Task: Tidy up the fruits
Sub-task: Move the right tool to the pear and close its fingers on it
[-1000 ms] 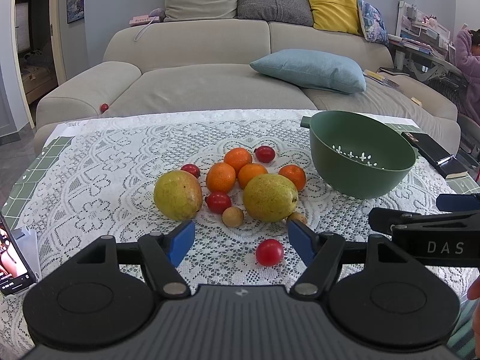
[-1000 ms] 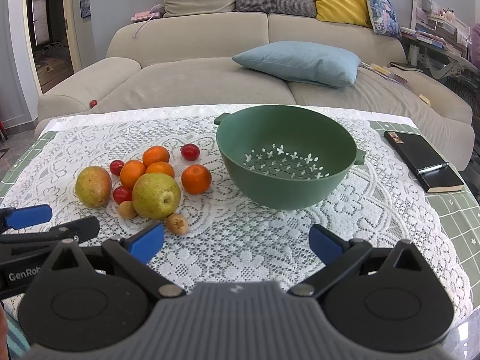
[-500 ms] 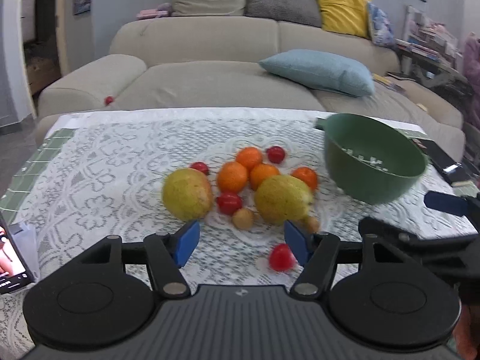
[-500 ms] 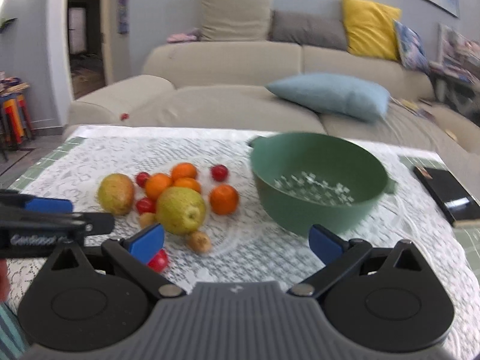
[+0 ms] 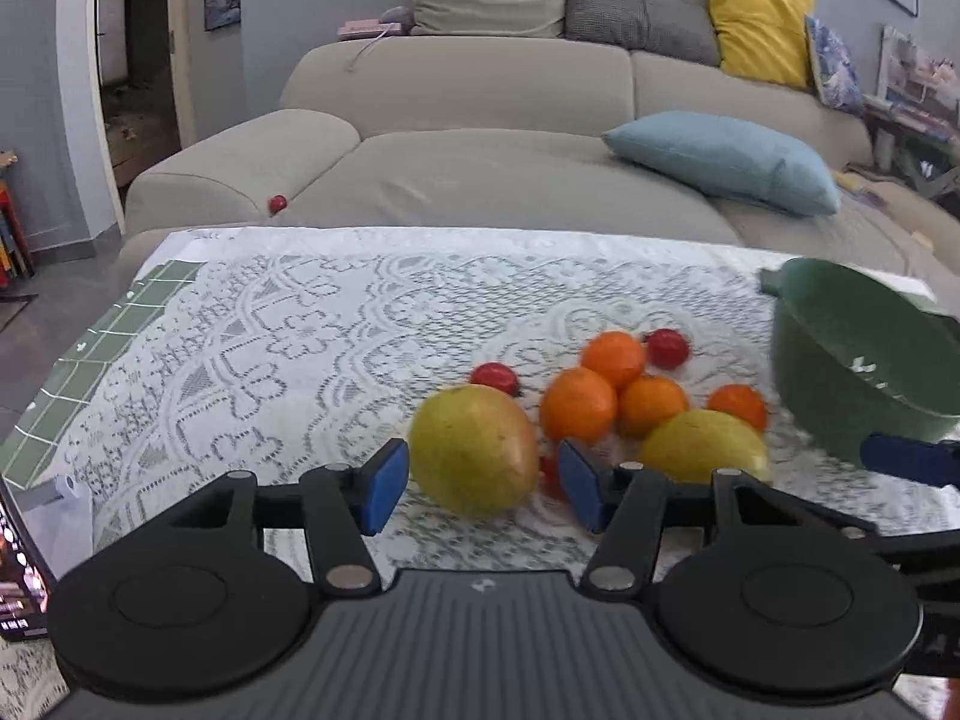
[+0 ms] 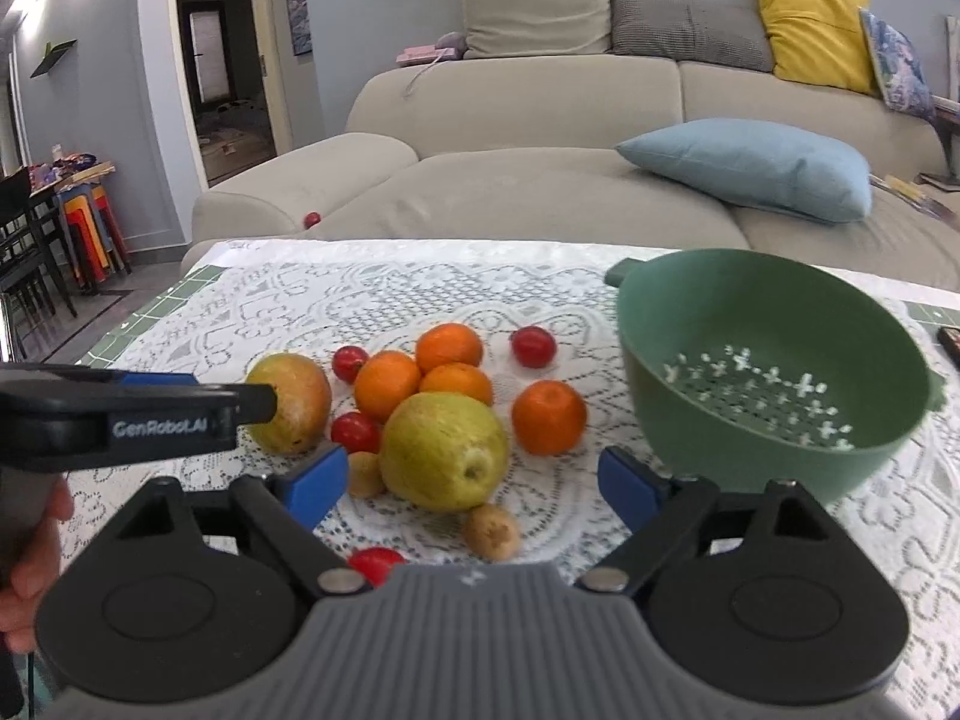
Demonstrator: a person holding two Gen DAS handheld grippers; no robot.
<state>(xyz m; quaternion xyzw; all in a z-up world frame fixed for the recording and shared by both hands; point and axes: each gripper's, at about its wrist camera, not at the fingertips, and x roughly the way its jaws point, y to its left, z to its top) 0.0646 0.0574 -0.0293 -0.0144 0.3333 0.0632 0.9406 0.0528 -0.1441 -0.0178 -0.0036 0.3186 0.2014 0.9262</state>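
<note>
The left gripper (image 5: 477, 483) is held with jaws spread around the left pear (image 5: 474, 447), untouched. At 12 o'clock of the right gripper (image 6: 474, 477), jaws likewise spread, the second pear (image 6: 444, 450) is seen; the green colander (image 6: 774, 372) at 2 o'clock.

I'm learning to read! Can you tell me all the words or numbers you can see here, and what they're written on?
"GenRoboLAI" or close to it, in pale letters on the black side of the left gripper, seen from the right wrist camera; the last letters are blurred.
The phone at the left edge of the table has a lit screen, but nothing on it can be read.
No words show on the fruit or the green bowl.
</note>
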